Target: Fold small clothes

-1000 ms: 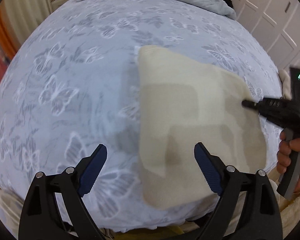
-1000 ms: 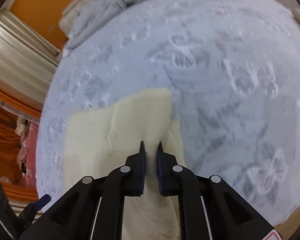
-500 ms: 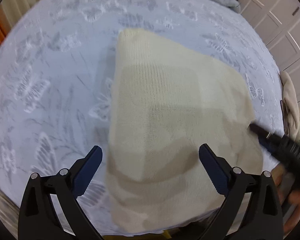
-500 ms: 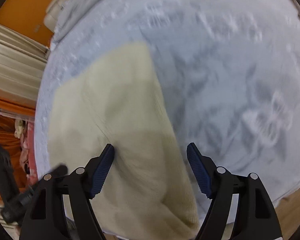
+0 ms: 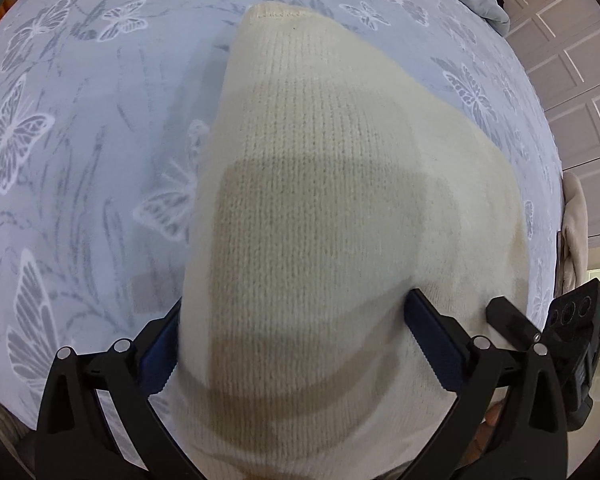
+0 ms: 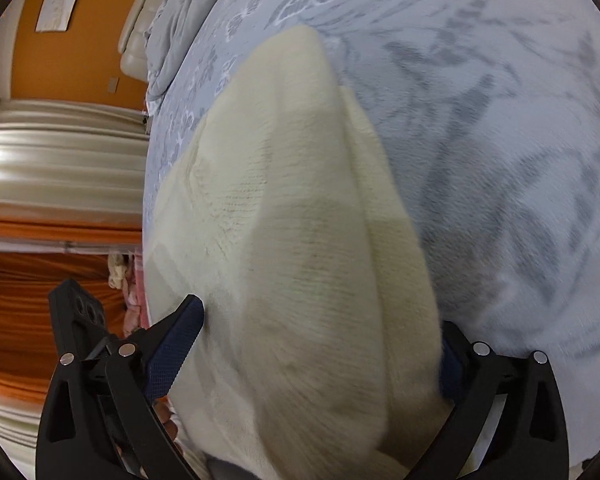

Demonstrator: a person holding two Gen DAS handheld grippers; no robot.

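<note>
A cream knitted garment (image 5: 332,208) lies folded flat on the bed near its front edge; it also shows in the right wrist view (image 6: 300,240). My left gripper (image 5: 296,344) is open, its jaws wide apart with the near end of the garment between them. My right gripper (image 6: 320,344) is open too, its jaws straddling the garment's near end from the other side. The right gripper also shows at the lower right of the left wrist view (image 5: 572,336). Each view's lower cloth edge is hidden behind the fingers.
The bed (image 5: 80,120) has a pale blue cover with butterfly print. A grey duvet (image 6: 180,12) is bunched at the head. White cupboard doors (image 5: 572,60) stand to the right, and orange curtains (image 6: 28,300) and wall to the left.
The right gripper let go of the garment and opened wide. Both grippers have moved in low over the garment's near end, so it fills both views.
</note>
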